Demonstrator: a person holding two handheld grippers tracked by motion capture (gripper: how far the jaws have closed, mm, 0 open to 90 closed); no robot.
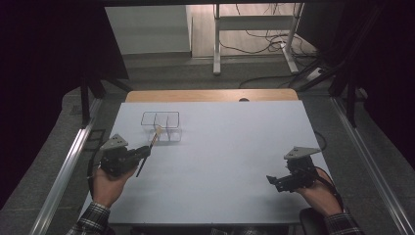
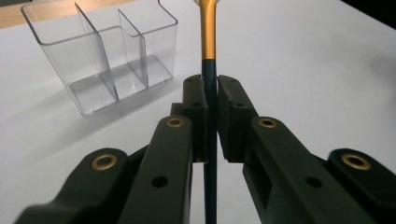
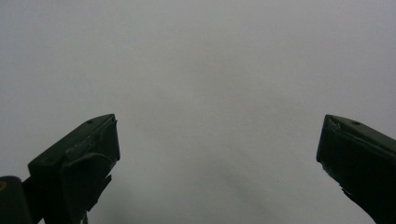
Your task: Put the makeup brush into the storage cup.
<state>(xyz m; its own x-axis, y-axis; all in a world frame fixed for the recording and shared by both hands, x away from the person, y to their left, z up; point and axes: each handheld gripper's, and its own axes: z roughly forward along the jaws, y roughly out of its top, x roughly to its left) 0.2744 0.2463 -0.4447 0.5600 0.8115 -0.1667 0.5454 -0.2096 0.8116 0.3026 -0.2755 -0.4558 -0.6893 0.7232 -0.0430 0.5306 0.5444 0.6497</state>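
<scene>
Gold-banded brush (image 2: 208, 42), probably a paintbrush, sits pinched tight in my left gripper (image 2: 210, 88) beside the clear organizer (image 1: 161, 126), toward the table's (image 1: 235, 156) left edge. My right gripper (image 3: 217, 140) gapes wide, holding nothing, near the right edge.

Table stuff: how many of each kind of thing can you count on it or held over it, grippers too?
Clear organizers with three compartments: 1
Brushes with a dark handle and gold band: 1, clamped in the left gripper
Grippers: 2, the left gripper and the right gripper, whose jaws stand wide apart
Total: 4
</scene>
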